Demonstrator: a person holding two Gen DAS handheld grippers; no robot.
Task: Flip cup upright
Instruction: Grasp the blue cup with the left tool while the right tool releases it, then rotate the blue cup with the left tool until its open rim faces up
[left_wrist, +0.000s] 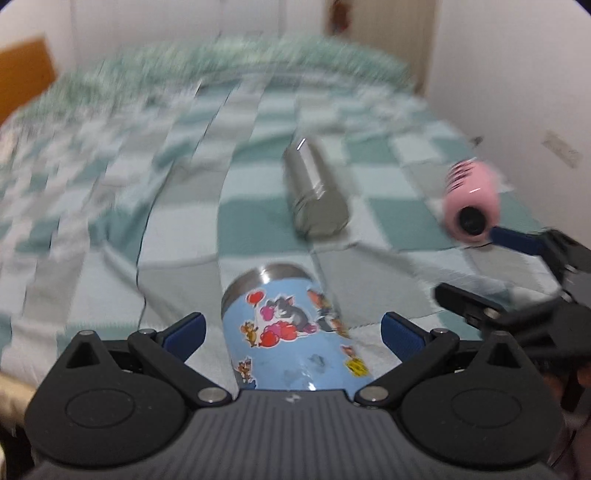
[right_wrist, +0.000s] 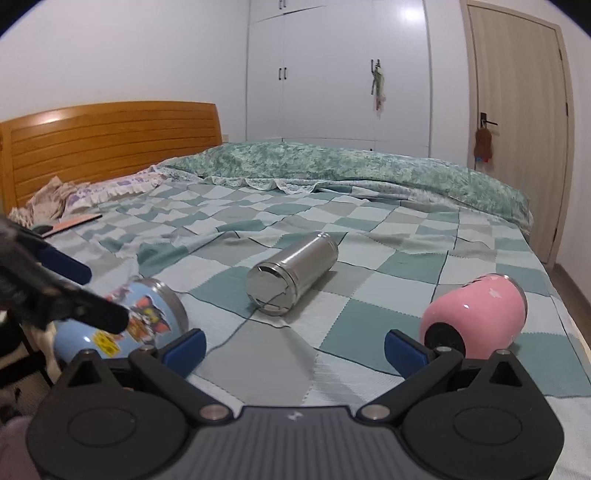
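Note:
Three cups lie on their sides on a checked bed cover. A blue cartoon-sticker cup (left_wrist: 291, 332) lies between the open fingers of my left gripper (left_wrist: 293, 330); its steel rim points away. It also shows in the right wrist view (right_wrist: 147, 317). A steel cup (left_wrist: 314, 192) lies further on, in the middle (right_wrist: 291, 273). A pink cup (left_wrist: 471, 201) lies to the right (right_wrist: 476, 317), its dark base toward me. My right gripper (right_wrist: 295, 349) is open and empty, the pink cup just beyond its right finger.
The bed cover (right_wrist: 369, 236) is wrinkled, with a green quilt (right_wrist: 351, 162) at the far side and pillows (right_wrist: 85, 192) by the wooden headboard (right_wrist: 110, 140). A wardrobe and a door stand behind. The right gripper shows at the right edge of the left wrist view (left_wrist: 532, 258).

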